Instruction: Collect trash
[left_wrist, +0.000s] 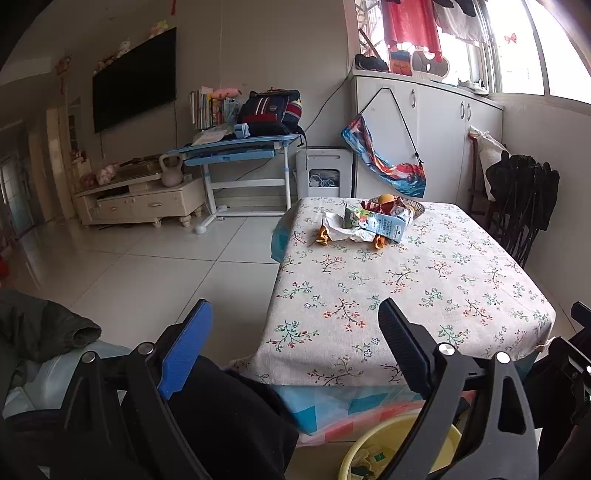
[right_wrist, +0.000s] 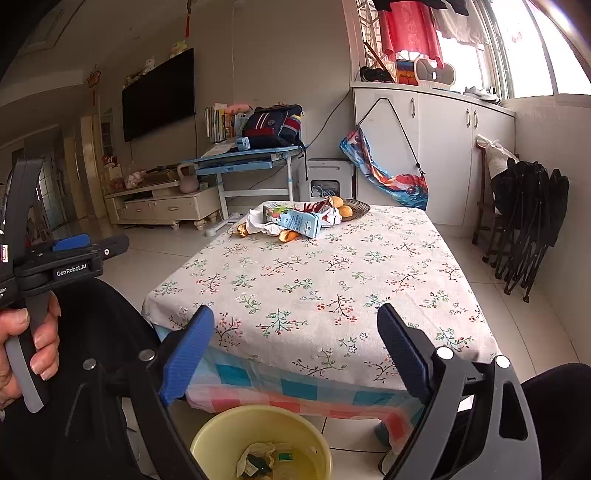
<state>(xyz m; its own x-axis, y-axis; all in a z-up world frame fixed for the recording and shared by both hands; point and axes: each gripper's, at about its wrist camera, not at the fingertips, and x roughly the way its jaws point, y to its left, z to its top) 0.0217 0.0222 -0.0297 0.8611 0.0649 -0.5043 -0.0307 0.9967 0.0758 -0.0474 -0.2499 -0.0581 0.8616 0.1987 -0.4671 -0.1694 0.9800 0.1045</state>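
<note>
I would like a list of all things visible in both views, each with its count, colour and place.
table: one, floral cloth, centre
carton: one, white-blue, far table end
peels: two or more, orange, beside carton
basket: one, dark woven, holds yellow fruit, behind carton
basin: one, yellow, on floor below near table edge, holds scraps
desk: one, blue, by far wall, backpack on it
TV: one, black, on wall
left claw: one, open, empty
right claw: one, open, empty
hand: one, holding left claw handle
</note>
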